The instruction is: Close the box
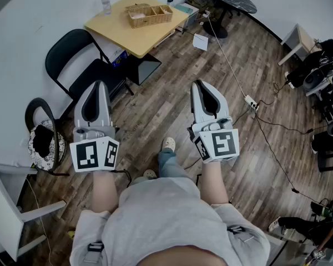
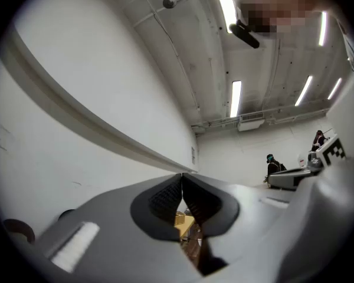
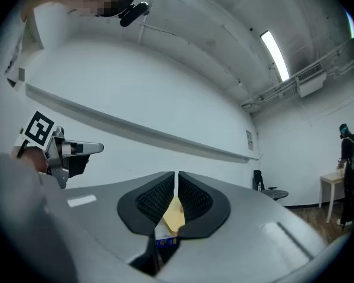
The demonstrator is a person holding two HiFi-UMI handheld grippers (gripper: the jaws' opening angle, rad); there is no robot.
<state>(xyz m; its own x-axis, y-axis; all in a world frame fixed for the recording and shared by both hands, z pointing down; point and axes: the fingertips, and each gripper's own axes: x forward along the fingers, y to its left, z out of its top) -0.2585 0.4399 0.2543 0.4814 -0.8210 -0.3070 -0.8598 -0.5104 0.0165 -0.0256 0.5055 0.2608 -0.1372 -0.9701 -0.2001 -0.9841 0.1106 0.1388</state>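
While the left gripper (image 1: 97,85) hangs above the wooden floor (image 1: 155,110) with jaws pressed together on nothing, the wicker box (image 1: 149,14) sits uncovered on the yellow table (image 1: 114,21) well ahead, and the right gripper (image 1: 198,85) is likewise closed and empty.

Head view steeply downward; 2 gripper views forward, up-tilted, sharing distant table (image 1: 132,39).
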